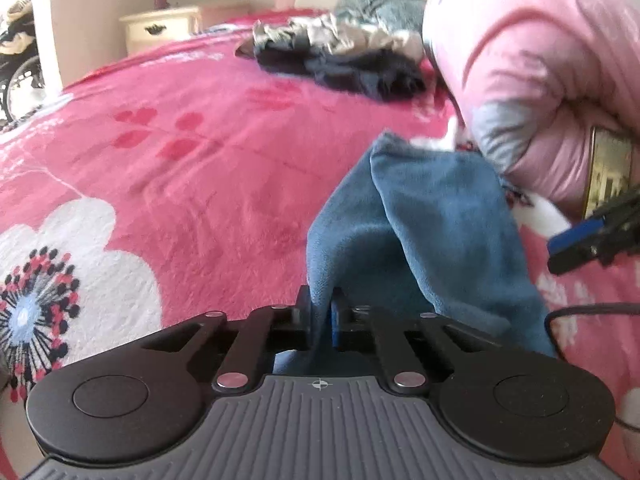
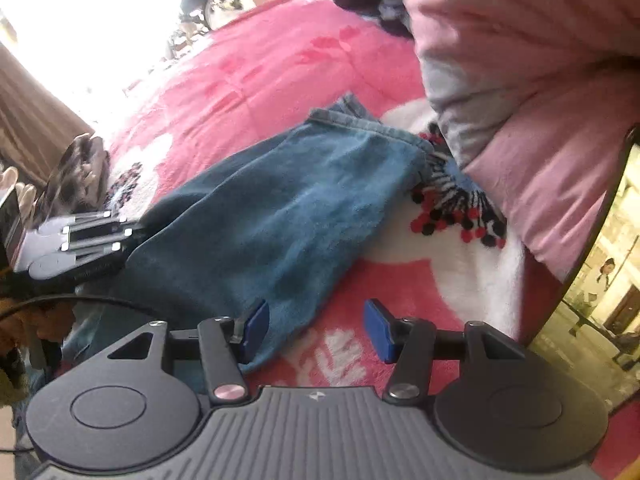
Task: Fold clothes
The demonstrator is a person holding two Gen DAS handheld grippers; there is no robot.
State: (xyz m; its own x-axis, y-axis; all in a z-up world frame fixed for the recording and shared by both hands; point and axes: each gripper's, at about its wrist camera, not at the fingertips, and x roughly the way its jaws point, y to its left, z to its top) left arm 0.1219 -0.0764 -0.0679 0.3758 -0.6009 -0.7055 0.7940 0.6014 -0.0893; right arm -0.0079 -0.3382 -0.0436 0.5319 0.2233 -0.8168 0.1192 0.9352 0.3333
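On a bed spread with a pink floral blanket [image 1: 180, 184], the left gripper [image 1: 320, 312] has its jaws pressed together on a fold of a blue garment [image 1: 420, 232], which rises from the pinch and trails away across the blanket. In the right wrist view, the same blue garment lies flat and slightly crumpled in the middle of the bed, its hemmed edge farthest from the camera. The right gripper [image 2: 316, 330] hovers at the near edge of the cloth with its jaws spread, one blue pad over the fabric and the other over the blanket, gripping nothing. Beyond the garment, a person's pink sleeve [image 1: 540, 92] leans in, and a heap of dark and pale clothes [image 1: 340, 56] waits near the pillows.
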